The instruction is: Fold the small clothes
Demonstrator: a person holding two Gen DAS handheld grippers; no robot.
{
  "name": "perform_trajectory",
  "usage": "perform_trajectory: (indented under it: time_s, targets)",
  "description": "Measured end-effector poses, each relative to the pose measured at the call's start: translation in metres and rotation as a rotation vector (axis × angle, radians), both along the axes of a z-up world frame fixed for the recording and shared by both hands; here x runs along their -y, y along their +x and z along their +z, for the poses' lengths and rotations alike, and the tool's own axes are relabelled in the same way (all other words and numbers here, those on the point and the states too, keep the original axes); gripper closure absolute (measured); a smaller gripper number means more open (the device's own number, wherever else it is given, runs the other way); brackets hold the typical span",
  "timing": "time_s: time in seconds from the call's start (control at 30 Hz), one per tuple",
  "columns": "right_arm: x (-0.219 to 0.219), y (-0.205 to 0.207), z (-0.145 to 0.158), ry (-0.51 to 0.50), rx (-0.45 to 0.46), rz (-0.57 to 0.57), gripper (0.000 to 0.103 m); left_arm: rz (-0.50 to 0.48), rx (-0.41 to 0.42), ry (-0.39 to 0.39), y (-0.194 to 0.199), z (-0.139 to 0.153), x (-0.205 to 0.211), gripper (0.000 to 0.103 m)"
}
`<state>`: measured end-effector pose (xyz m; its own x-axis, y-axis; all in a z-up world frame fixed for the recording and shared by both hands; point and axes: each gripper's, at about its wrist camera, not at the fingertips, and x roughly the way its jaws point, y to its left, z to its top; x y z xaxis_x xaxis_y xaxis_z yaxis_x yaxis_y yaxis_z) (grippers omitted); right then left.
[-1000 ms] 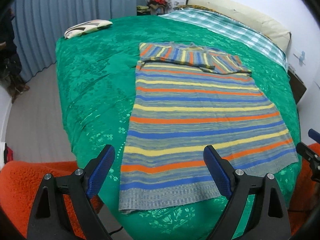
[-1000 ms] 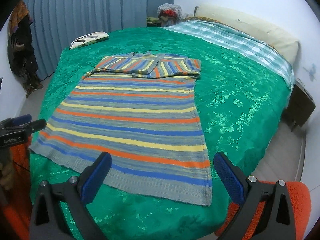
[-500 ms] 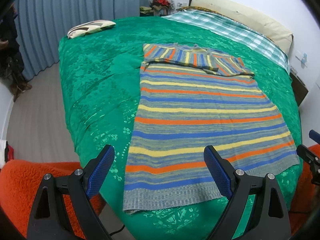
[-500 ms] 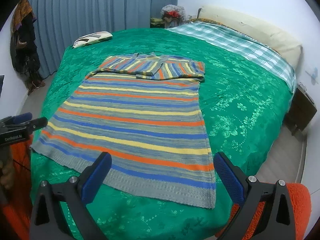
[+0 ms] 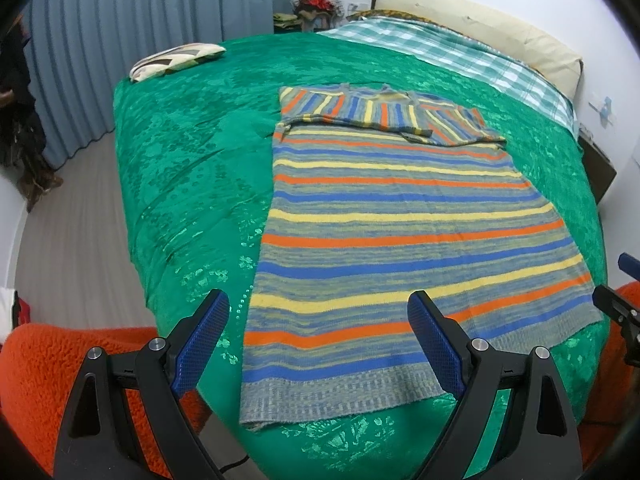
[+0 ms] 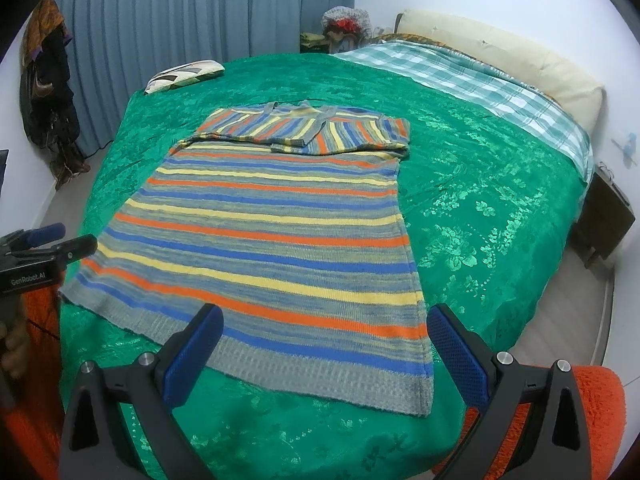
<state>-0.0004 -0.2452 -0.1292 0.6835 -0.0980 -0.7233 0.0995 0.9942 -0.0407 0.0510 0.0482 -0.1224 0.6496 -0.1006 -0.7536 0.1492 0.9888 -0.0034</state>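
Observation:
A striped knit sweater (image 5: 400,232) in grey, blue, orange and yellow lies flat on the green bedspread (image 5: 192,168), with both sleeves folded across its chest at the far end. It also shows in the right wrist view (image 6: 272,240). My left gripper (image 5: 320,340) is open and empty, held above the hem's near left corner. My right gripper (image 6: 326,344) is open and empty, above the hem's near right corner. Each gripper shows at the edge of the other's view.
A patterned cushion (image 5: 176,60) lies at the bed's far left corner. A checked blanket (image 5: 460,56) and a cream pillow (image 5: 480,28) lie at the head of the bed. Orange fuzzy fabric (image 5: 52,364) sits below both grippers. A dark nightstand (image 6: 604,216) stands at the right.
Both grippers have drifted slightly, so the sweater sits a little lower and nearer in each view. The jaws stay open and the sweater has not moved.

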Motion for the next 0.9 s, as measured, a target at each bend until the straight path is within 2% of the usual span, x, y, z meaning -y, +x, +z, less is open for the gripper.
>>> perform_trajectory:
  time_s: [0.9]
  targets:
    - [0.001, 0.008, -0.013, 0.013, -0.038, 0.002, 0.002, -0.006, -0.023, 0.021, 0.004, -0.011, 0.004, 0.011]
